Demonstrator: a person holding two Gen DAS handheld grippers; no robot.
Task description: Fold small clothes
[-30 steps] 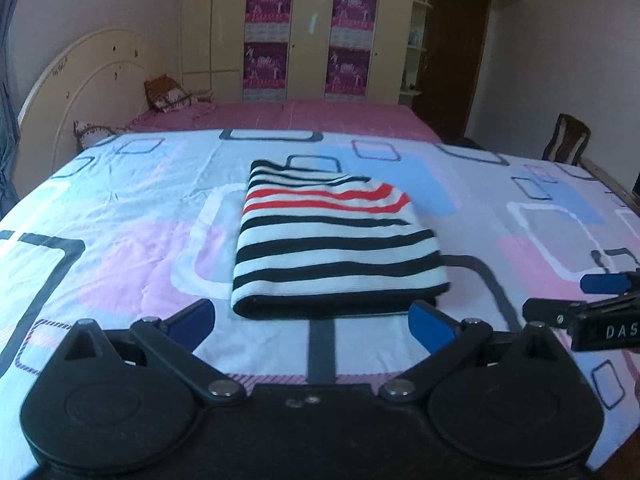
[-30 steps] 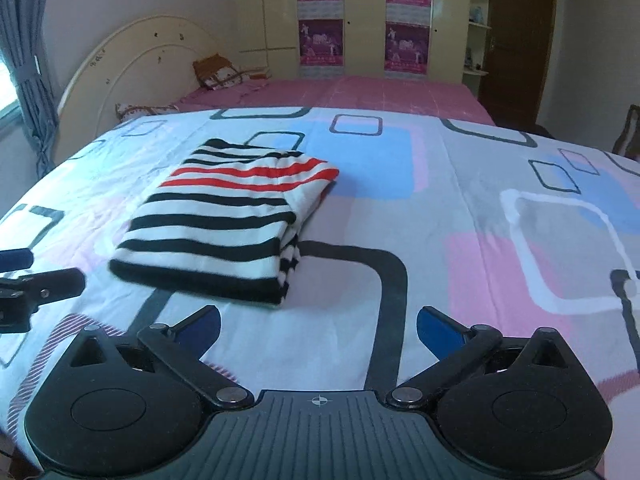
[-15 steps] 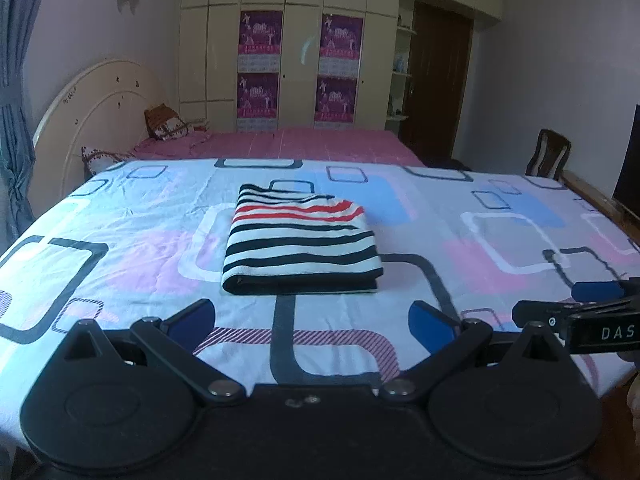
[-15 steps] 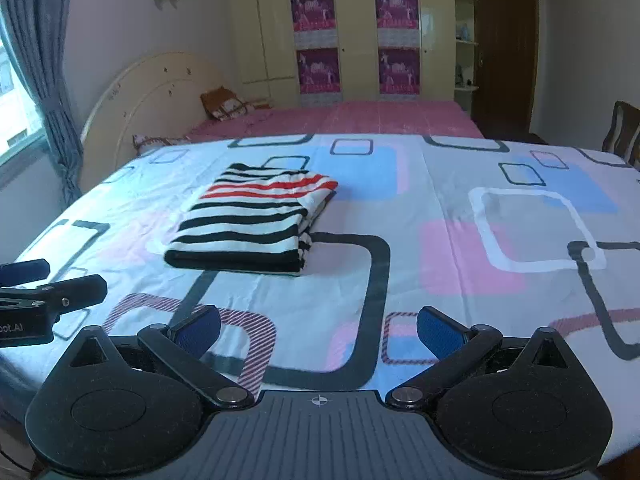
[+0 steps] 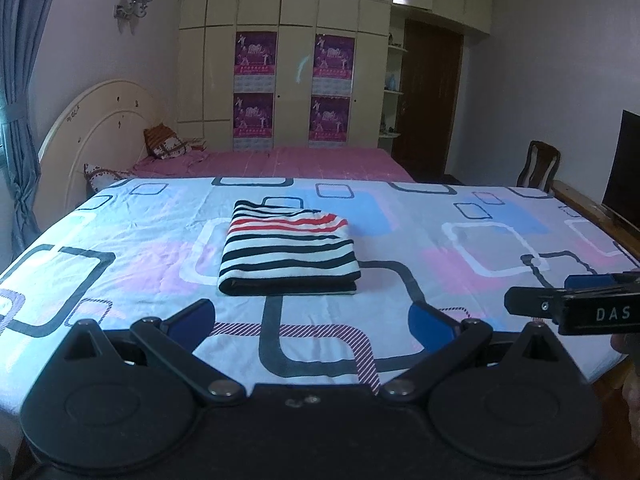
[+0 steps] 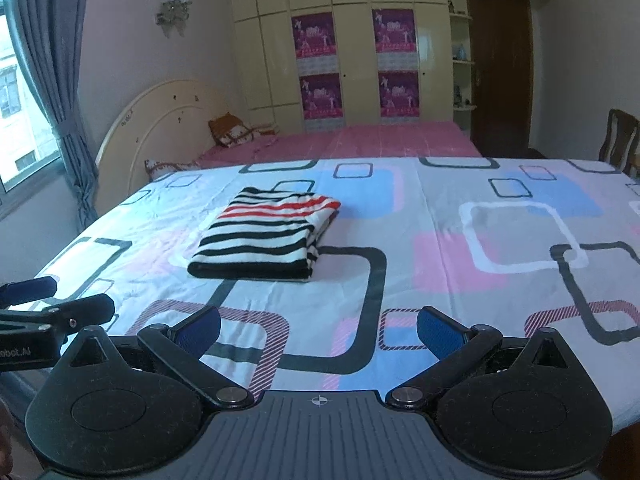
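**Folded striped top on the bed, both grippers empty**

A striped top [image 5: 289,254] lies folded in a neat rectangle on the bed [image 5: 460,248], which is covered by a sheet printed with rounded squares in blue, pink, black and white. The top has black and white bands, with a few red stripes at its far end. Its thick folded edge faces the cameras, and in the right wrist view its layered side edge [image 6: 314,246] shows on the right.

The left gripper [image 5: 312,320] hangs over the near edge of the bed with its blue-padded fingers [image 5: 192,317] spread wide apart and nothing between them. The top sits well ahead of it, roughly centred. The right gripper [image 6: 319,330] is likewise spread and empty; from its camera the top lies ahead and to the left. Each gripper shows at the edge of the other's view, side by side and apart from the cloth.

Behind the bed stand a second bed with a pink cover [image 5: 280,162], a pale curved headboard [image 5: 96,132], a cream wardrobe [image 5: 292,60] bearing four purple posters, and a dark door [image 5: 430,100]. A wooden chair [image 5: 538,164] stands at the right. The dark slab at the far right of the left wrist view may be a screen, but it is too cropped to tell.
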